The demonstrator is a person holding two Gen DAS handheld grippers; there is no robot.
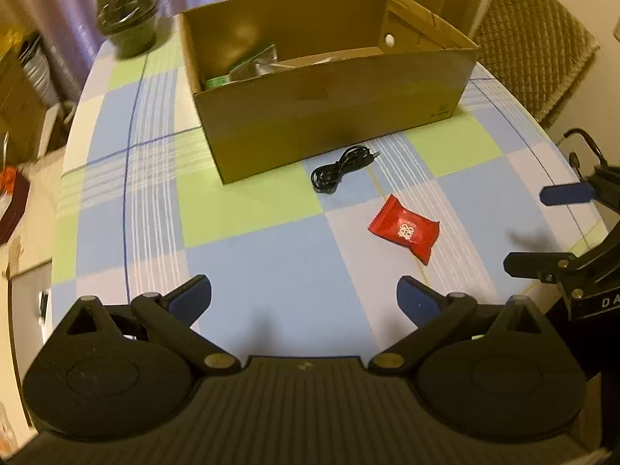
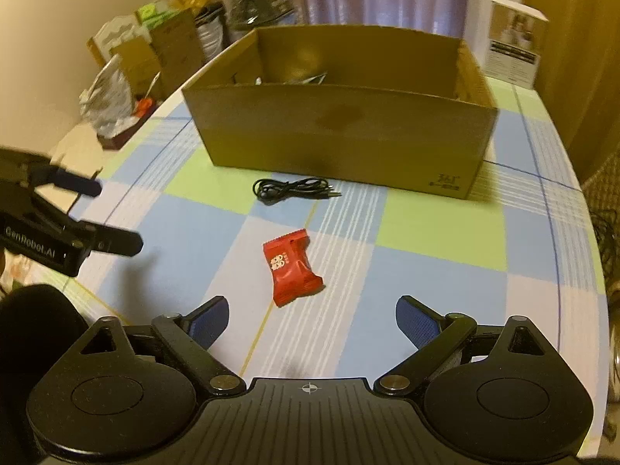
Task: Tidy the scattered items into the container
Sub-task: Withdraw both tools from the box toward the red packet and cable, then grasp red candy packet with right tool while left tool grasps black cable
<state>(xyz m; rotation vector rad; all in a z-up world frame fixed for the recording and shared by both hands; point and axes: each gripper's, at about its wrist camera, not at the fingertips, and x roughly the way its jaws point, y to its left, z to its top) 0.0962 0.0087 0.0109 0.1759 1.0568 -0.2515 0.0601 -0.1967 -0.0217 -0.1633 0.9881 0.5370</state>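
1. Left claw [image 1: 304, 298] spread wide, nothing between its blue pads, hovering over a blue square of the checked cloth on the worktop [image 1: 248, 263].
2. Right claw [image 2: 312, 319] also spread wide and empty, low over the worktop, pointed toward the red packet.
3. Red packet [image 2: 292, 267] lies flat on the cloth, just ahead of the right claw, not touched by either claw. From the left wrist view it sits ahead and to the right [image 1: 405, 228].
4. Black cable [image 2: 290, 190], loosely coiled, lies on the cloth between the red packet and the box, close to the box's near wall but apart from it.
5. Cardboard box [image 2: 341, 135] stands open-topped at the far part of the worktop. Some green-and-silver packaging [image 1: 248, 64] shows inside at its left end; the rest of the inside is mostly hidden by the near wall.
6. Each claw shows at the edge of the other's view, well apart, both to the near side of the packet.
7. Dark pot [image 1: 128, 19] wrapped in film stands on the far left of the worktop, beside the box.
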